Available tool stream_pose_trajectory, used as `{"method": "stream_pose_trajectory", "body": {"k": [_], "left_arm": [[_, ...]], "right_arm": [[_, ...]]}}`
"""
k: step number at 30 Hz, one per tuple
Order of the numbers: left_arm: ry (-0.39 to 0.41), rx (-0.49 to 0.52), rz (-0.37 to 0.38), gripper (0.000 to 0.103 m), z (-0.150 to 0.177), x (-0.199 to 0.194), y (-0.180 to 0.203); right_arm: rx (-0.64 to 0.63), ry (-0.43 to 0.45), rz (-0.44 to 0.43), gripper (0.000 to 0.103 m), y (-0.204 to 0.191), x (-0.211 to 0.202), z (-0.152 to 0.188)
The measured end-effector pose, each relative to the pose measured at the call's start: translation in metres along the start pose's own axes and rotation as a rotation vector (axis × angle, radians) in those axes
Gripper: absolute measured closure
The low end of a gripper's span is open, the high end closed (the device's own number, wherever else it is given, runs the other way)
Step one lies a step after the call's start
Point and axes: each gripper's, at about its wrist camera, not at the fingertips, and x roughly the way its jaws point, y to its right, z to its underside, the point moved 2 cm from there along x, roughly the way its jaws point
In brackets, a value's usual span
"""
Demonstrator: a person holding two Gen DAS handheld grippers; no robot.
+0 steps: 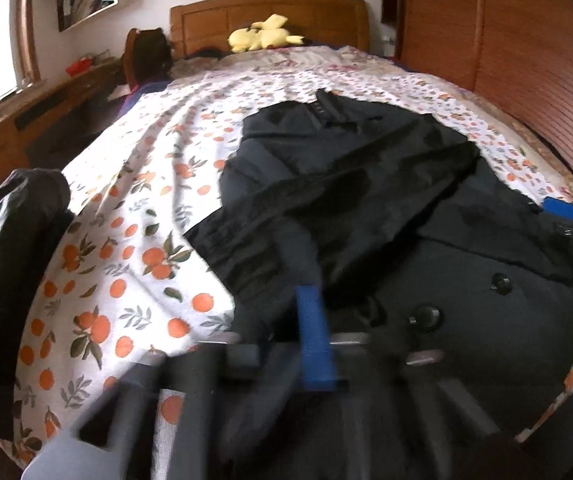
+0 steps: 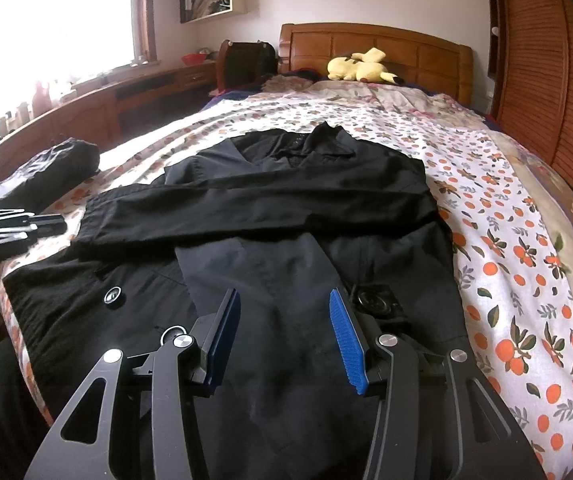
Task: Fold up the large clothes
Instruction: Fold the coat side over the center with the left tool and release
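Black buttoned cloth coat (image 2: 286,216) lay sleeve-folded | my right gripper (image 2: 286,336) gaped; left gripper (image 1: 314,336) blurred, state unclear | heavy, limp: I'd pinch hem at 6 o'clock.

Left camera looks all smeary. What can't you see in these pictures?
- Left gripper: left view, motion blur; open or shut unclear.
- Coat hem: both views, cut off by the bottom edge and gripper bodies.
- Right gripper: left view, mostly cut by the right edge.
- Window: right view, glare hides outside.
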Motion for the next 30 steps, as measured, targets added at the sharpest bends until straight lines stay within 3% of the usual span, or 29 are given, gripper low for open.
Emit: {"method": "stream_pose_trajectory", "body": {"k": [5,7,10,11,12,20,26,30], "left_arm": [[-0.065,-0.002,-0.008,0.044,0.006,0.025,-0.003],[-0.096,-0.002,-0.015,0.054,0.009,0.036,-0.003],[-0.109,-0.004,-0.013,0.079,0.012,0.044,-0.002],[-0.098,-0.003,-0.018,0.094,0.012,0.044,-0.003],[-0.091,-0.005,-0.007,0.099,0.012,0.041,-0.004],[0.03,0.038,0.053,0.1,0.012,-0.024,0.028],[0.037,0.072,0.104,0.099,0.03,-0.045,0.068],[0.037,0.056,0.108,0.091,0.037,-0.048,0.073]], "right_arm": [[0.0,0.001,-0.001,0.058,0.001,-0.001,0.0],[0.0,0.001,-0.001,0.058,0.001,-0.002,0.0],[0.001,0.002,-0.001,0.058,0.001,-0.001,0.0],[0.001,0.002,0.0,0.058,0.001,-0.001,0.0],[0.001,0.001,-0.001,0.058,0.001,-0.001,0.0],[0.012,-0.004,0.012,0.058,0.006,-0.005,0.0],[0.013,-0.01,0.021,0.058,0.006,-0.003,0.002],[0.009,-0.015,0.027,0.058,0.005,-0.002,0.003]]}}
